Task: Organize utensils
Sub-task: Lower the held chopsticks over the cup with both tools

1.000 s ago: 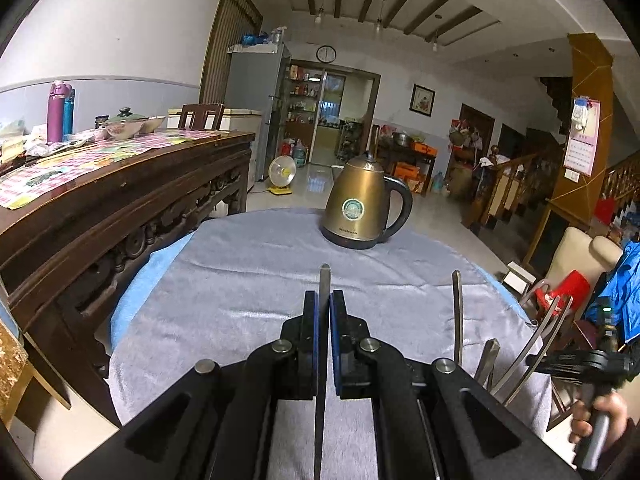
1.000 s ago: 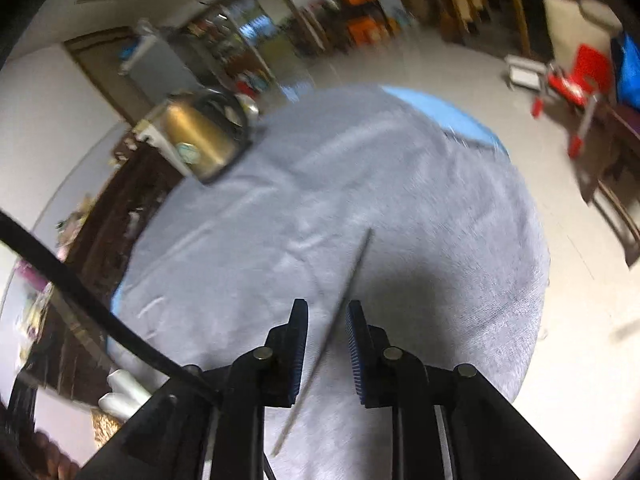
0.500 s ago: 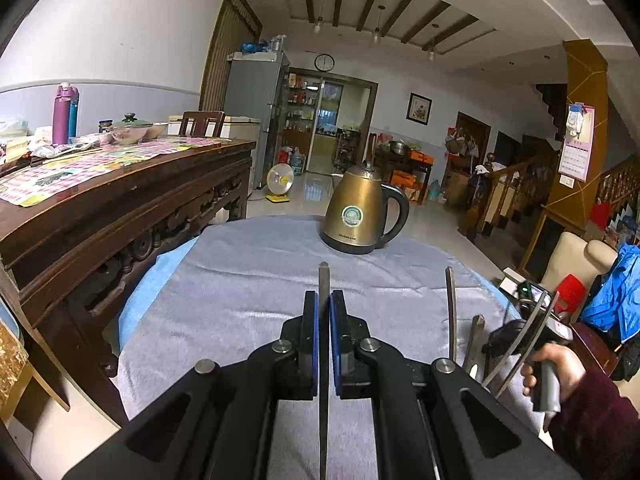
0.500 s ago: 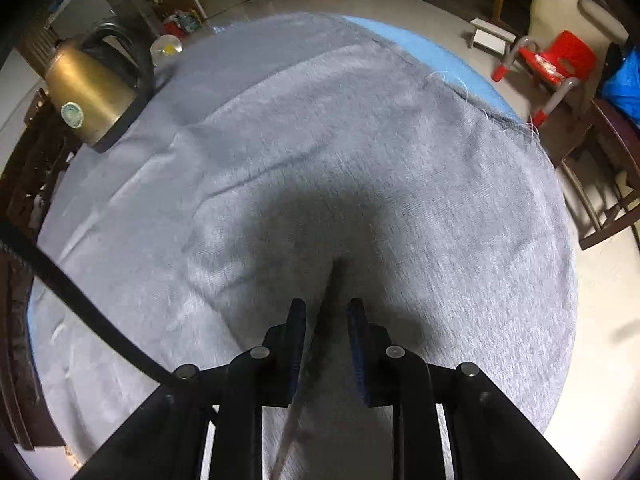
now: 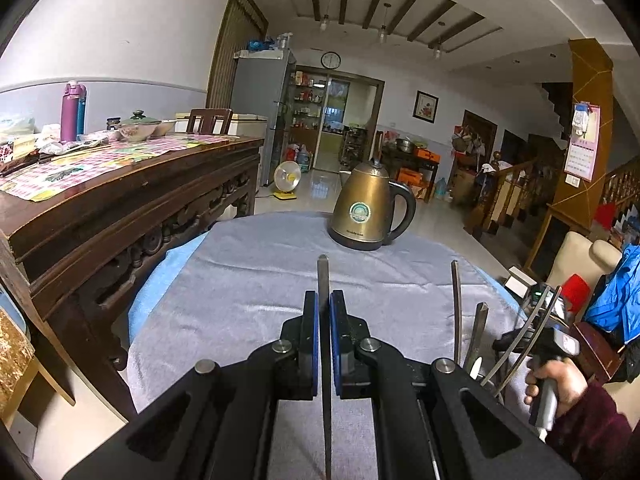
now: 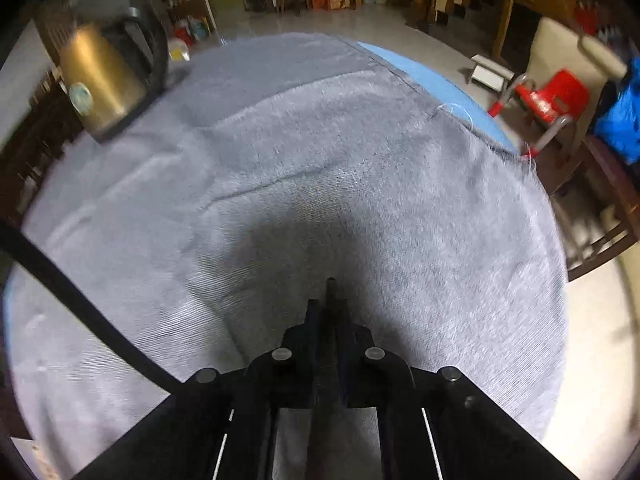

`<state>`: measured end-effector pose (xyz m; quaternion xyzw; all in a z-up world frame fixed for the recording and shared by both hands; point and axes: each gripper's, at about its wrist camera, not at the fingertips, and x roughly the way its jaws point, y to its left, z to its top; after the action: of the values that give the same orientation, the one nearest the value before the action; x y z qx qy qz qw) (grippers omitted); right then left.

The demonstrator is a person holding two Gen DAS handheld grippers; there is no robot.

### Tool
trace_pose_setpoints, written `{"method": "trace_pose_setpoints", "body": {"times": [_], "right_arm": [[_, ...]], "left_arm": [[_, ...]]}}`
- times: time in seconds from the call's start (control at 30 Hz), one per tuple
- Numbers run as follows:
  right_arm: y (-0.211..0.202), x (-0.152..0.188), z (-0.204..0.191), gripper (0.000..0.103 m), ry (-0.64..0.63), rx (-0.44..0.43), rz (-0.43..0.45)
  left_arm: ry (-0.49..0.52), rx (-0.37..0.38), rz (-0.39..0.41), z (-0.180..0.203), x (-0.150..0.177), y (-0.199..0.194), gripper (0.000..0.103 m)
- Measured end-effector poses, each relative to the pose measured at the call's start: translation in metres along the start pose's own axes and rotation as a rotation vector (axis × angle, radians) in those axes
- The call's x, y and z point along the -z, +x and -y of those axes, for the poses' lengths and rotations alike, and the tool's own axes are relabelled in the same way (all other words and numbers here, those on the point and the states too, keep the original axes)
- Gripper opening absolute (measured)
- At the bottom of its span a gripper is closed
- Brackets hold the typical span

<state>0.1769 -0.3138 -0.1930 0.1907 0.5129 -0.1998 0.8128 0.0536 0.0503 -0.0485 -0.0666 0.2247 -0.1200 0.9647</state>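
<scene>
Grey cloth (image 6: 400, 200) lies bare while each gripper, left gripper (image 5: 324, 336) and right gripper (image 6: 329, 320), pinches a slim metal utensil (image 5: 323, 280), others bunched beside them, so sorting looks barely begun.

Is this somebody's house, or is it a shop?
Most likely a house, a big open living and dining room. A brass-coloured electric kettle stands on a round table under a grey cloth, a wooden sideboard holds covered bowls, and a fridge stands by the far doorway.
</scene>
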Motion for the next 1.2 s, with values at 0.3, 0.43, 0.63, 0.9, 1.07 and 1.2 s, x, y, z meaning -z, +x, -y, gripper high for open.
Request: {"method": "trace_pose_setpoints", "body": {"times": [0.3,0.43,0.63,0.9,1.07,1.2], "right_arm": [[-0.091,0.042,0.039,0.007,0.05,-0.275,0.324],[-0.128,0.059,0.046,0.007,0.037,-0.349,0.44],[-0.173,0.082,0.049,0.007,0.01,-0.413,0.551],[-0.216,0.103,0.045,0.006,-0.042,-0.497,0.666],[-0.23,0.108,0.04,0.006,-0.06,-0.515,0.694],[-0.24,0.112,0.038,0.006,-0.075,-0.522,0.711]], "left_arm": [[-0.007,0.012,-0.001,0.006,0.001,-0.003,0.005],[-0.008,0.014,-0.004,0.01,0.002,-0.006,0.005],[-0.023,0.033,-0.004,0.012,-0.001,-0.012,0.005],[-0.023,0.05,0.01,0.017,-0.006,-0.022,0.005],[-0.016,0.055,0.023,0.02,-0.01,-0.028,0.005],[-0.018,0.061,0.029,0.02,-0.014,-0.031,0.005]]}}
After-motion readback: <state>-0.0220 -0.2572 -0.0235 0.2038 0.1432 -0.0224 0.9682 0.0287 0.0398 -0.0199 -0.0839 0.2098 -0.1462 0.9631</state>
